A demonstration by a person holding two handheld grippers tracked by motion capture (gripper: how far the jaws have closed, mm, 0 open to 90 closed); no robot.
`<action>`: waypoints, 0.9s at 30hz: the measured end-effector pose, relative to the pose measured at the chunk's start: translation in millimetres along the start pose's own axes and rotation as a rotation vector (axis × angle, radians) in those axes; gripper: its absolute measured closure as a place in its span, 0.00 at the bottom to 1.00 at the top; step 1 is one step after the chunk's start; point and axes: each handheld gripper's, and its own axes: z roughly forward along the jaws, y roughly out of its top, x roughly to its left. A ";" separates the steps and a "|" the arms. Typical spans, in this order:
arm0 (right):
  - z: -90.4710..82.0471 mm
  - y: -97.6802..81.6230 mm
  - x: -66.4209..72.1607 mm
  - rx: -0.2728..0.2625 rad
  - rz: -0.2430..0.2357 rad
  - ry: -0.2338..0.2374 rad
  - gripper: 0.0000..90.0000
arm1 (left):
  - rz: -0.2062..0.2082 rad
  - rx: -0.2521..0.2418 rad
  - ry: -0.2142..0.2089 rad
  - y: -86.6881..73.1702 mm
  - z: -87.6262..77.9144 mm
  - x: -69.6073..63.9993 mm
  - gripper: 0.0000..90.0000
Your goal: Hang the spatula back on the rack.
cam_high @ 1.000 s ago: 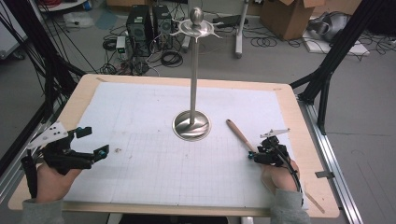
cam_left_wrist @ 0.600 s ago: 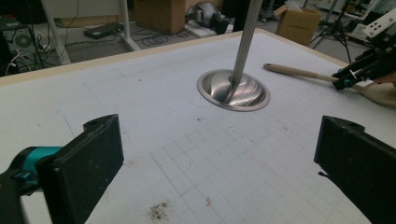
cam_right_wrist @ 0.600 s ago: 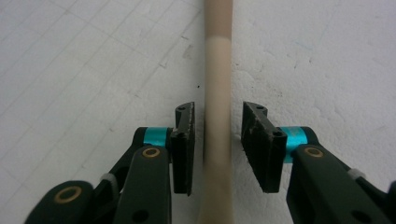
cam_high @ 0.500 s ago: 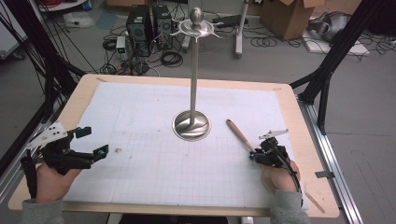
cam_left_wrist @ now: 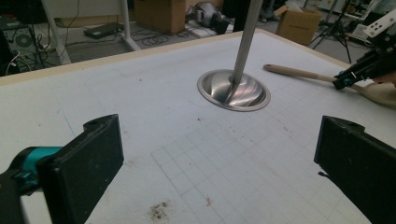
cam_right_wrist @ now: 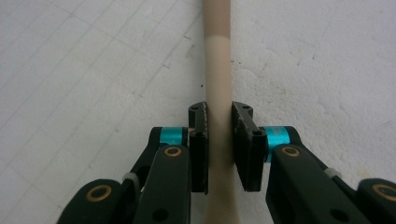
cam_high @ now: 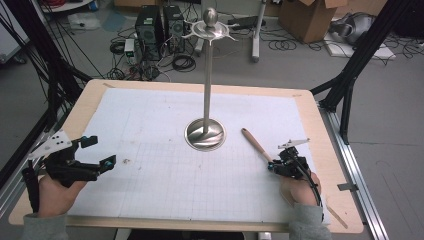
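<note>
The right gripper point(cam_right_wrist: 219, 140), its jaws just drawn in onto the wooden spoon point(cam_high: 256, 144) lying on the table point(cam_high: 320, 120) beside the stand point(cam_high: 205, 133), could let it pivot when lifted, while the left gripper point(cam_high: 95, 152) stood wide, empty.

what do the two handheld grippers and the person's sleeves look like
Both grippers are black with teal accents by the fingers. The left gripper carries a grey three-cornered plate on top; the right gripper has a smaller one and brass-coloured pivot rivets. A black cable trails from each. The sleeves are grey.
</note>
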 end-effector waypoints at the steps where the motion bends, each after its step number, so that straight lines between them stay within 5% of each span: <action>1: -0.2 0.0 0.2 0.001 0.001 0.000 0.87 | -0.001 0.000 0.001 0.0 0.0 0.0 0.02; 6: -2.8 0.3 -0.2 -0.023 0.001 -0.025 0.87 | -0.003 -0.002 0.001 0.2 -0.7 0.1 0.02; 12: -14.0 -0.8 -4.0 -0.112 0.043 -0.065 0.87 | -0.002 -0.002 0.002 0.2 -0.8 0.1 0.02; 27: -39.2 5.8 3.7 -0.197 -0.003 -0.034 0.87 | -0.005 -0.007 0.005 -0.2 -2.9 0.6 0.02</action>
